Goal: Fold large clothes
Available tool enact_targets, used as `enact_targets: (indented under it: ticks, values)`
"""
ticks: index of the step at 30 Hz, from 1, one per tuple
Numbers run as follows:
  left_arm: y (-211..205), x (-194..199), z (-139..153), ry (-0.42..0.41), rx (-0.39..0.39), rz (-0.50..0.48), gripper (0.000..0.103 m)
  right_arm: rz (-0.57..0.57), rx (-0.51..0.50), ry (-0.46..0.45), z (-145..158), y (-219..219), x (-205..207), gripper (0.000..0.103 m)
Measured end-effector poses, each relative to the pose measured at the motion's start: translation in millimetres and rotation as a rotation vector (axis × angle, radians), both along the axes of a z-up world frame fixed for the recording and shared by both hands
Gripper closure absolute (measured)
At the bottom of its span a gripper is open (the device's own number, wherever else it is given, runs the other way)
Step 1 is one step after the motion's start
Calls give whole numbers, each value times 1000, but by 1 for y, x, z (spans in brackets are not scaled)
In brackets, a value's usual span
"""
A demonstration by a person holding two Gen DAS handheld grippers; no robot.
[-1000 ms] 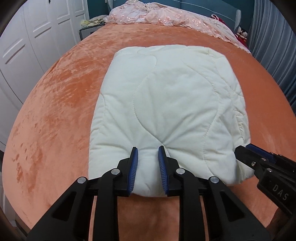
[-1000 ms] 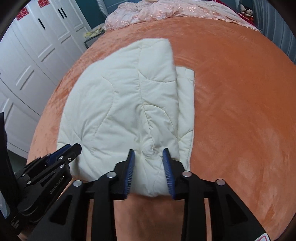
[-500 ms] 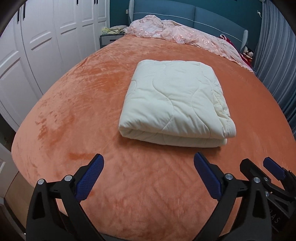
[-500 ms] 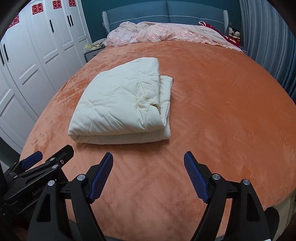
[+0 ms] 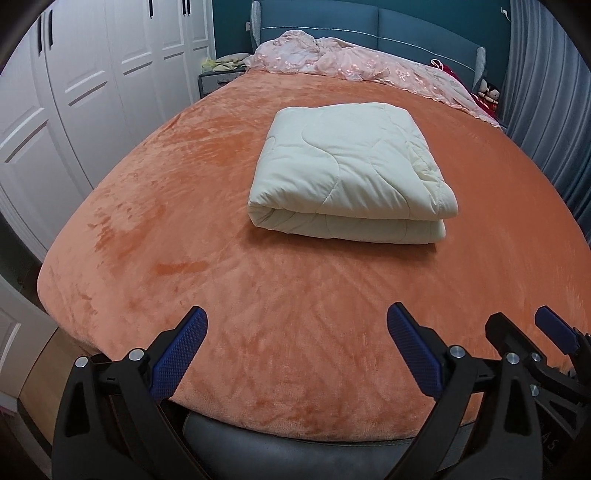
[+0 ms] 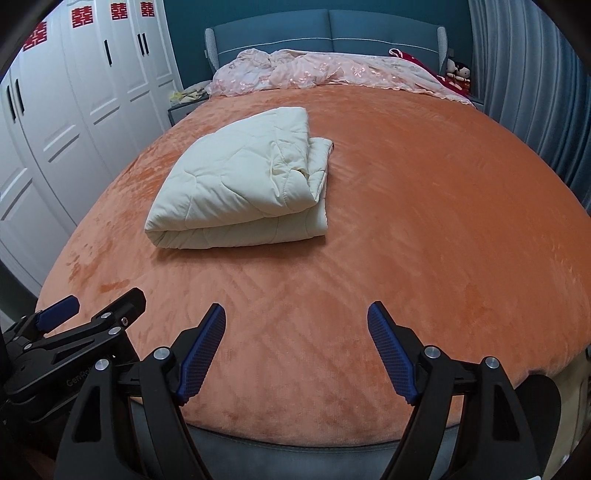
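Quilted cover (image 5: 351, 173): a cream, padded textile with wavy stitching is seen folded into a thick, roughly square bundle; it lies on the bed, toward the middle of the mattress and nearer the wardrobe side, well apart from both grippers.
Fold detail: a rounded folded edge is turned toward the cameras, with two stacked layers visible along it; in the right wrist view (image 6: 240, 192) loose, wrinkled edges are shown on the bundle's right side, where a lower layer sticks out slightly.
Bed (image 5: 295, 295): covered by an orange plush spread (image 6: 424, 221) with a faint diagonal pattern; no other object is seen between the bundle and the near edge.
Pink embroidered fabric (image 5: 351, 66): heaped along the head of the bed, apart from the bundle, below a blue padded headboard (image 6: 332, 26).
Surroundings: white wardrobe doors (image 5: 74, 92) are seen on the left, grey-blue curtains (image 6: 535, 92) on the right, a small bedside stand (image 5: 214, 79) carrying pale items that cannot be identified.
Containers: the wardrobe is shut; its contents cannot be told.
Left gripper (image 5: 297, 345): fingers spread wide over the near edge of the bed, nothing between them.
Right gripper (image 6: 295, 341): fingers likewise held wide apart, nothing grasped; each gripper is visible at the edge of the other's view.
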State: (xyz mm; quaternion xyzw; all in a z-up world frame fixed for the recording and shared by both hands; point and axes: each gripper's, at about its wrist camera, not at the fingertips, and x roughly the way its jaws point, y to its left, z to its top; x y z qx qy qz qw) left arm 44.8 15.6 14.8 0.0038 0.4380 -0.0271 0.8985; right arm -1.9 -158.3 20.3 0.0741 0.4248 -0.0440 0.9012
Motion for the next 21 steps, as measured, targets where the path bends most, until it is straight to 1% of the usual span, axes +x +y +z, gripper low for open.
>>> enact_targets:
  ticks: [8,13,15,18,21]
  values:
    - [5,-15,1,-12,-1,13,8,10,-38,-20,4,10,-11,26]
    - [1,-21,-1,-18,53,-6,9,9,-25,-35,5,9,-15,25]
    - [2,-25,-1,-29,55,6,9,8,-25,-30,4,10,-16,25]
    - [3,-26,-1,-22,43,5,9,5,-22,-28,3,10,-18,25]
    - [1,-29,1,-34,63,2,9,1,-20,-28,3,9,-20,25]
